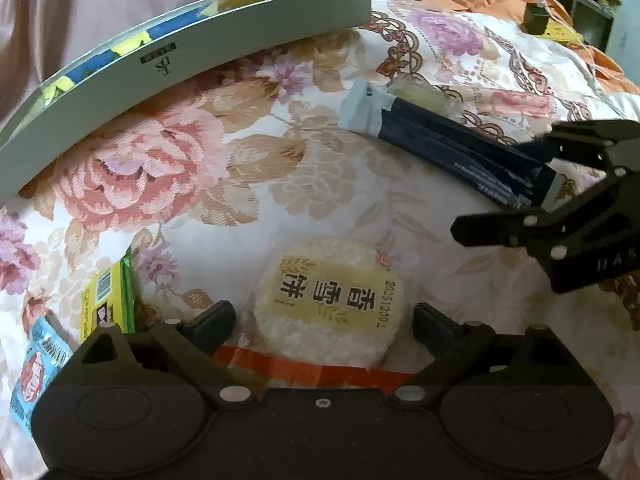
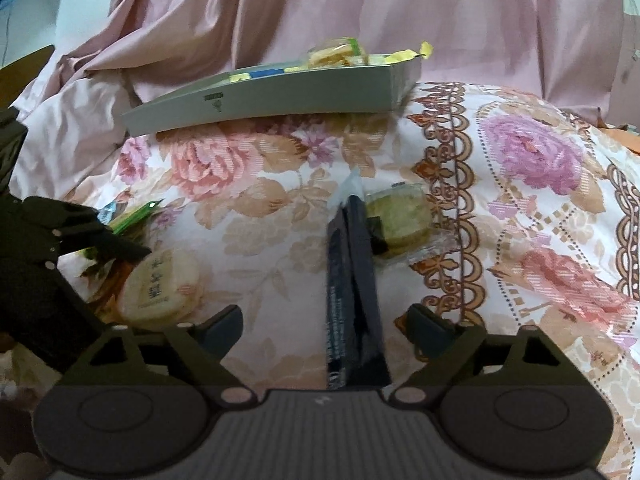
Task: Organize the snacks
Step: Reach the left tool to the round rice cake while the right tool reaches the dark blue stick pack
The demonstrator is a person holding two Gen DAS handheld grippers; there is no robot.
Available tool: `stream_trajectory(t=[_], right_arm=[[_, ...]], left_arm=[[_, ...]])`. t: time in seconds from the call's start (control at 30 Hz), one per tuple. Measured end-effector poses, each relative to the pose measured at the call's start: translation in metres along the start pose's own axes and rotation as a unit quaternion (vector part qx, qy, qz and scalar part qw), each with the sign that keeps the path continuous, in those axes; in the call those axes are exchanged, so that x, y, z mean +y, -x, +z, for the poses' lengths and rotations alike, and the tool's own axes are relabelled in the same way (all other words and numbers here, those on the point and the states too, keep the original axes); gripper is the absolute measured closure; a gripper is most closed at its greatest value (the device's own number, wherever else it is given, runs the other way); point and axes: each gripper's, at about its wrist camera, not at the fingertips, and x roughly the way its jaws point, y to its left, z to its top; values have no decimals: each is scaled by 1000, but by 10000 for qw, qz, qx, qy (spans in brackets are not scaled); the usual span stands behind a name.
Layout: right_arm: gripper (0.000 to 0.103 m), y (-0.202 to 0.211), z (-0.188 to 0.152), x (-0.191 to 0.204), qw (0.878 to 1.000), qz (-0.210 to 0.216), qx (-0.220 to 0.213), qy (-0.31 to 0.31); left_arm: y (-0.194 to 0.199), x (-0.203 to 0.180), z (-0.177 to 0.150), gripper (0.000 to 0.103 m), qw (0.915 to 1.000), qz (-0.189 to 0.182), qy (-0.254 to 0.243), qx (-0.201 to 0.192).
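you have the left gripper [image 1: 324, 320] set over the round rice cracker pack [image 1: 330, 300], jaws wide with a finger on either side of it and a gap at each pad, so nothing is gripped yet; the pack lies flat on the floral bedspread [image 1: 160, 168], partly on an orange-and-white wrapper [image 1: 304, 368]. your right gripper [image 2: 324, 324] straddles the near end of the dark blue packet [image 2: 352, 280], jaws likewise wide and clear of it (judged: both are lined up to close, one snack each). the grey tray [image 2: 280, 96] sits at the far edge of the bedspread, already holding yellow and blue wrapped snacks, so it is likely the destination. clutter: a yellow-green packet [image 1: 106, 300] and a light blue one [image 1: 34, 372] lie just beside the left finger; a clear-wrapped greenish biscuit [image 2: 400, 220] touches the dark packet's far side and could be dragged along.
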Motion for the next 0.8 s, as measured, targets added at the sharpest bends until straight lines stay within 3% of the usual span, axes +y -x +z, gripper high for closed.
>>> stream_trajectory(t=[0.27,0.5,0.8], right_arm=[[41,1,1,4,9999,126,58,9],[61,1,1,7,9998,62,82,158],[60,0,0,7,9998,42,102,171]], left_arm=[[8,-4,-1,25,9994,59,331,-22],[11,-16,-1,26,9991,163,375,56],[0,-5,5,16,9994,23,319,136]])
